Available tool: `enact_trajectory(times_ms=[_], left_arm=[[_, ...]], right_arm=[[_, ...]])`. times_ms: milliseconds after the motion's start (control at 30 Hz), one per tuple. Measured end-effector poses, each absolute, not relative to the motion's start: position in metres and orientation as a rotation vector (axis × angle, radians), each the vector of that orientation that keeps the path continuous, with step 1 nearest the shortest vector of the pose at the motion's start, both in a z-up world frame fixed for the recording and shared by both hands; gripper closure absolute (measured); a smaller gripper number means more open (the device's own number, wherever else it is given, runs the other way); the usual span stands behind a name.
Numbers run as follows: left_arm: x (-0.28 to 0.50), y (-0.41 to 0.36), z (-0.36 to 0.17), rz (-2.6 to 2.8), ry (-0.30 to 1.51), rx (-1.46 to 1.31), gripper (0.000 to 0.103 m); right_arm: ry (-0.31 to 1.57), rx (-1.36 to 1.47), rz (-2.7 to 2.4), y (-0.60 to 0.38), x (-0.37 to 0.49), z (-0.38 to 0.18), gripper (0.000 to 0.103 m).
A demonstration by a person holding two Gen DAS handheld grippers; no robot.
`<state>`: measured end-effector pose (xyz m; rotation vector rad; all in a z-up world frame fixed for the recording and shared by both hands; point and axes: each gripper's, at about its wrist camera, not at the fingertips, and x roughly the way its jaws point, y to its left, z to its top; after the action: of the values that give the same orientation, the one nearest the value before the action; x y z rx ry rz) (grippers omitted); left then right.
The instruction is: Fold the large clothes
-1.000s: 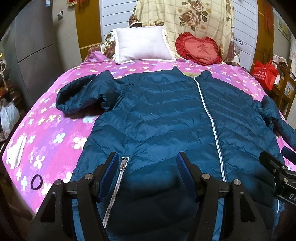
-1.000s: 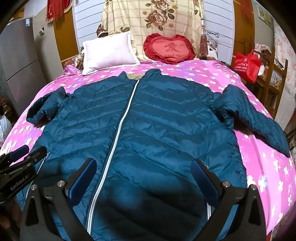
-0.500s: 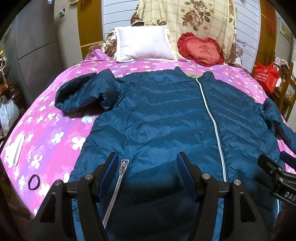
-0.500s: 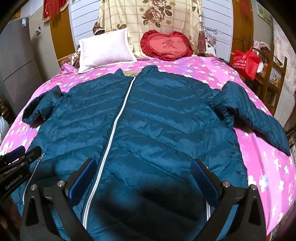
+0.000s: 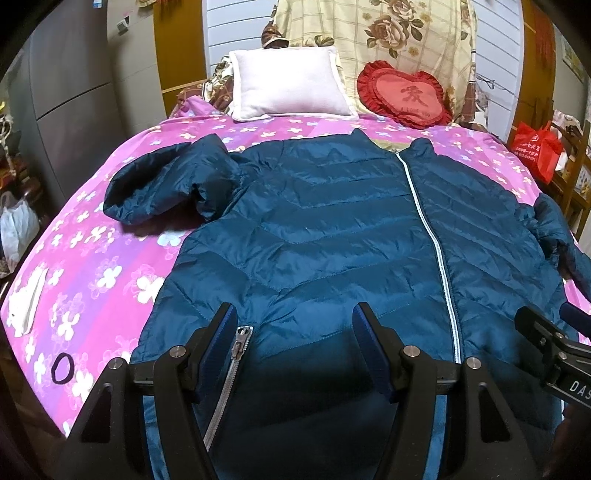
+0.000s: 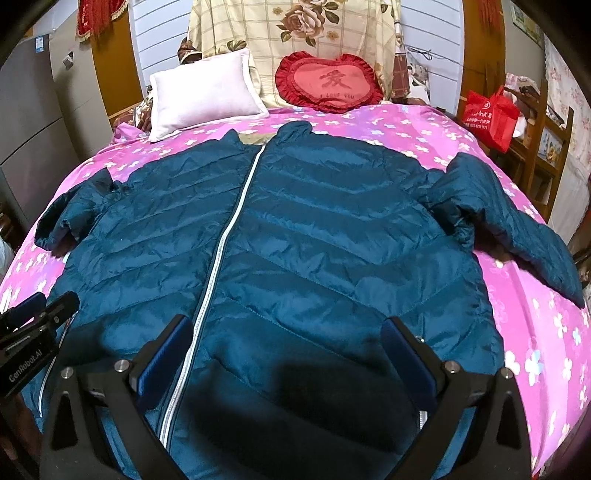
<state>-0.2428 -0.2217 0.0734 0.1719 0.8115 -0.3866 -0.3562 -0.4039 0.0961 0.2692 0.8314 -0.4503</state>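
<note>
Currently the jacket point(image 5: 325, 236) lies flat on the bed point(image 5: 92, 266), collar far, hem nearest. Left gripper point(image 5: 295, 332) and right gripper point(image 6: 284, 343) hover over the hem, jaws wide, empty.

A pink flowered bedsheet point(image 5: 110, 266) covers the bed. At twelve o'clock lean a white pillow point(image 5: 290, 83) and, to its right, a red heart cushion point(image 5: 406, 94), both before a rose-print blanket point(image 5: 388, 33). A red bag point(image 5: 537, 149) sits at two o'clock. A black hair tie point(image 5: 61, 366) lies at eight o'clock, below a white cloth point(image 5: 27, 306).
</note>
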Motion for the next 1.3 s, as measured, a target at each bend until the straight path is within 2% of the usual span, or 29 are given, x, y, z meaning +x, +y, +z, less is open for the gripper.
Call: enact_trajectory(times_ms=[1300], left_arm=[[-0.165, -0.209, 0.069, -0.284, 0.807, 0.152, 0.063]], right_arm=[[0.838, 0.215, -0.410, -0.407, -0.273, 0.089, 0.000]])
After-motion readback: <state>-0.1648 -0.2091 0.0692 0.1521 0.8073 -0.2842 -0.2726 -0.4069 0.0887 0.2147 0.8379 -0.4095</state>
